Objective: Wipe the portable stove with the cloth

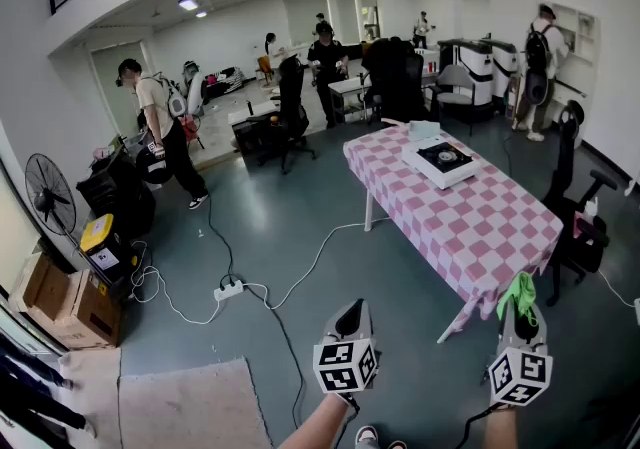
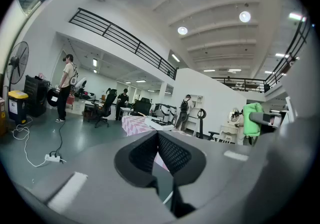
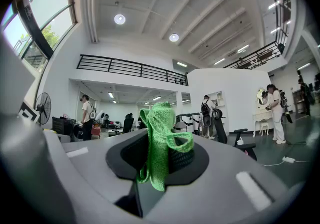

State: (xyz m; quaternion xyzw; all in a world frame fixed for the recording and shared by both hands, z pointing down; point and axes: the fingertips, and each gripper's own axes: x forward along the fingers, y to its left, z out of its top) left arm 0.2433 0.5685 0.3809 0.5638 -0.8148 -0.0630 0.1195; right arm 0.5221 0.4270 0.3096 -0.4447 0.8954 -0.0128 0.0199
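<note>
Head view: the left hand-held gripper [image 1: 351, 313] sits at the lower centre of the frame and the right hand-held gripper [image 1: 520, 305] at the lower right, both over the grey-green floor [image 1: 300, 207]. In the left gripper view, the left hand-held gripper [image 2: 158, 136] has its jaws pressed together at the tips with nothing between them. In the right gripper view, the right hand-held gripper [image 3: 161, 135] pinches a green cloth [image 3: 153, 154], which stands up above the jaws and droops in front of them.

The portable stove [image 1: 441, 159], white with a black burner, lies on the pink-and-white checked table [image 1: 490, 232] in the upper right of the head view, toward the table's far end and well apart from both grippers. The table's near corner is just above the right gripper.

A white cable [image 1: 312, 262] curves from a power strip [image 1: 229, 289] toward the table leg. A black office chair [image 1: 578, 199] stands against the table's right side. At the left edge are a standing fan [image 1: 50, 195], cardboard boxes [image 1: 62, 302] and a pale rug [image 1: 185, 405]. A person [image 1: 165, 132] in a light shirt walks at the upper left, and others stand among desks at the top.
</note>
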